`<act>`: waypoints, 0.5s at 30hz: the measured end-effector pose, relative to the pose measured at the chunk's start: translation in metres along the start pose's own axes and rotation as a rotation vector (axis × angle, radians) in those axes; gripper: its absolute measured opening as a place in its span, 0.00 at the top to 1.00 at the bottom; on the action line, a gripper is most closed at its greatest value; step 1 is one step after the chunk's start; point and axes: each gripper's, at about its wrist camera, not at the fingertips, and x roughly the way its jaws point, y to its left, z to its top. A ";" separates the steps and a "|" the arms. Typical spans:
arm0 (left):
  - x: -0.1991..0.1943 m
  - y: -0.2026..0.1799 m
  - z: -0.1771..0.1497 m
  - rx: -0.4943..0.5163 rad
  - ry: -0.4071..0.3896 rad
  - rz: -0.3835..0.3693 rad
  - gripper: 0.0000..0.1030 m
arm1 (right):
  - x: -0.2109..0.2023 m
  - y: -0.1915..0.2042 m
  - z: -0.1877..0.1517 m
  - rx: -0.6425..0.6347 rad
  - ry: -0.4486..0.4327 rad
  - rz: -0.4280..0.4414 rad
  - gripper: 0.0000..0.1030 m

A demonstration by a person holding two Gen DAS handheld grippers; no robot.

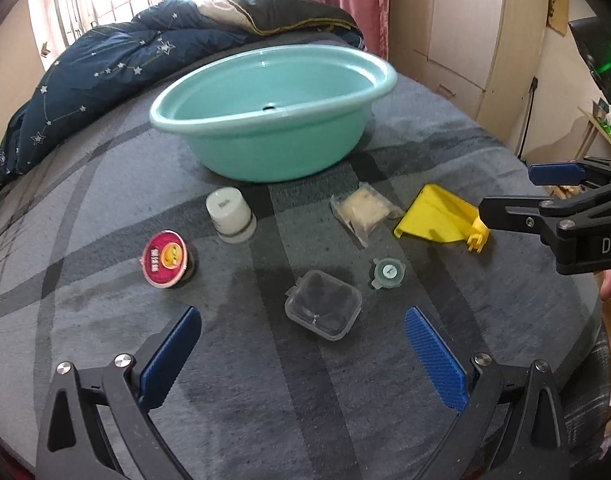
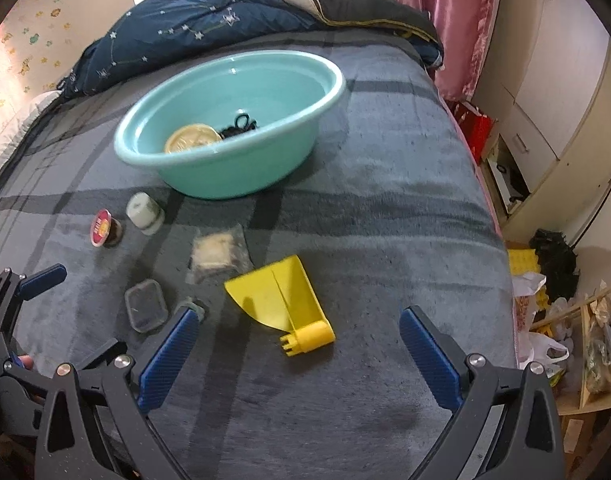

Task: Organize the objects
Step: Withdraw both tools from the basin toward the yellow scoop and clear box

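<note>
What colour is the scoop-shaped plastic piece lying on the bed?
Bright yellow. The scoop-shaped piece shows best in the right wrist view, between the open fingers.

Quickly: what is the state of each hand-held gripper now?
Left hand-held gripper: open, holding nothing.
Right hand-held gripper: open, holding nothing.

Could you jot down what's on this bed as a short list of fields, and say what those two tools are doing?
surface: grey striped blanket
container: teal basin, holding a round cream lid and a black tangle
loose items: yellow scoop, clear square box, white jar, red round tin, bagged beige block, small green cap
left tool: open, empty
right tool: open, empty, over the scoop
</note>
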 end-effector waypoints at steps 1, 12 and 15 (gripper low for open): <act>0.005 0.000 -0.001 0.000 0.009 -0.002 0.00 | 0.003 -0.001 -0.001 -0.002 0.006 0.000 0.01; 0.035 -0.002 -0.006 0.002 0.065 -0.010 0.00 | 0.037 -0.010 -0.009 -0.050 0.076 -0.034 0.01; 0.041 -0.002 -0.008 0.002 0.074 -0.010 0.00 | 0.044 -0.013 -0.013 -0.045 0.095 -0.030 0.01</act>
